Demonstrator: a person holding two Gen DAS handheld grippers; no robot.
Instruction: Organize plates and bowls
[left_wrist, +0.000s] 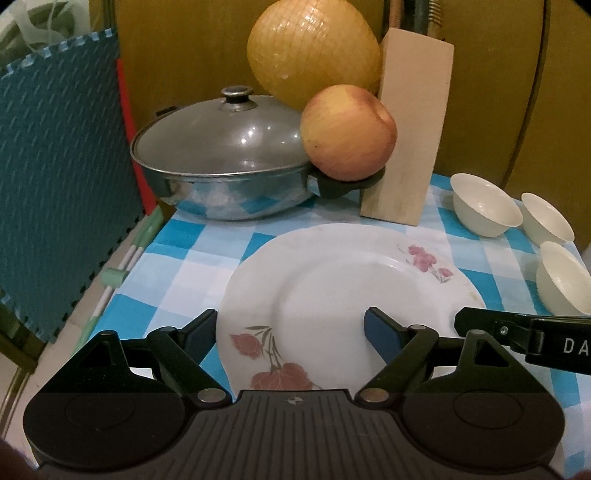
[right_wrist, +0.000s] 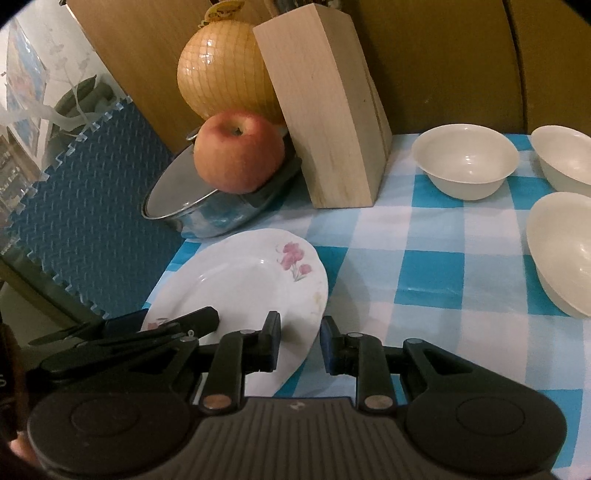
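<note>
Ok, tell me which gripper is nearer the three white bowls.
Right. The right gripper is at the plate rim facing the bowls, which lie ahead to its right; the left gripper straddles the plate's opposite side, further away.

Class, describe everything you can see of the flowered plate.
The plate is round, white and glossy, like glazed ceramic, with pink flower sprays on its rim. It lies face up and empty at the checked tablecloth's left edge, before the pot. The left gripper straddles its near rim, open; the right gripper brackets its right rim, contact unclear.

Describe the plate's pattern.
White plate with pink and red flower sprays on its rim; clearest in the left wrist view.
</note>
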